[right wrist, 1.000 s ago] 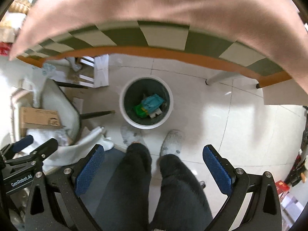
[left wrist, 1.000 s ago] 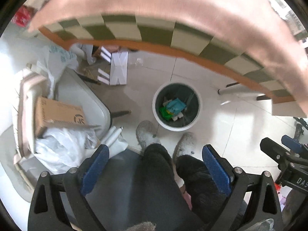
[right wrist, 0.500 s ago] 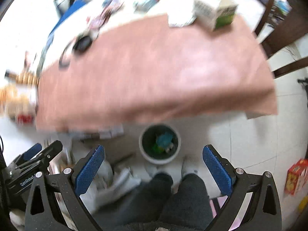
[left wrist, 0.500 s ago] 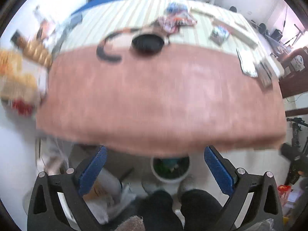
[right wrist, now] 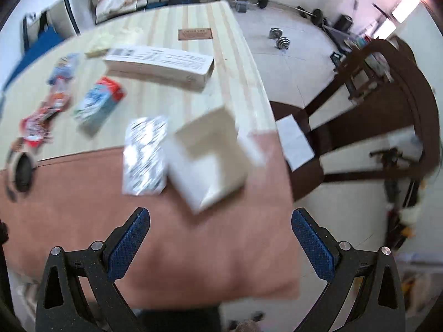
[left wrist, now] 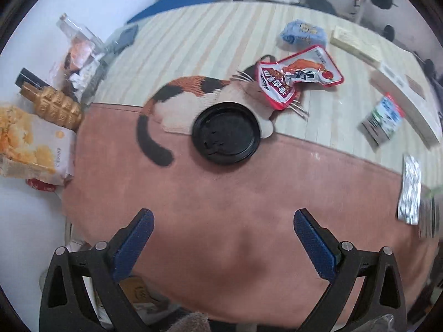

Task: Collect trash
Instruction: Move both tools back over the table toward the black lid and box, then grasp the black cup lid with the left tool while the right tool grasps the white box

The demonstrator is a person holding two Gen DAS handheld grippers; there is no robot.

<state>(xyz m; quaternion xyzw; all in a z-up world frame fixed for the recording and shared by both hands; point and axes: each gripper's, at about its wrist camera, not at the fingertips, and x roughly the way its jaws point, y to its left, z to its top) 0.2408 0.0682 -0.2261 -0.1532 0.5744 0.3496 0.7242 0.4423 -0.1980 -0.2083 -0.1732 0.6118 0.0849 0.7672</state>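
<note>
My left gripper (left wrist: 223, 238): jaws wide apart, empty, over the pink cloth (left wrist: 221, 207). Black lid (left wrist: 226, 132) on the cloth's far edge; red wrapper (left wrist: 297, 76) just beyond it; silver packet (right wrist: 145, 155) to its right, beside a white box (right wrist: 210, 160) (blurred). My right gripper (right wrist: 220, 236): jaws apart, empty.
</note>
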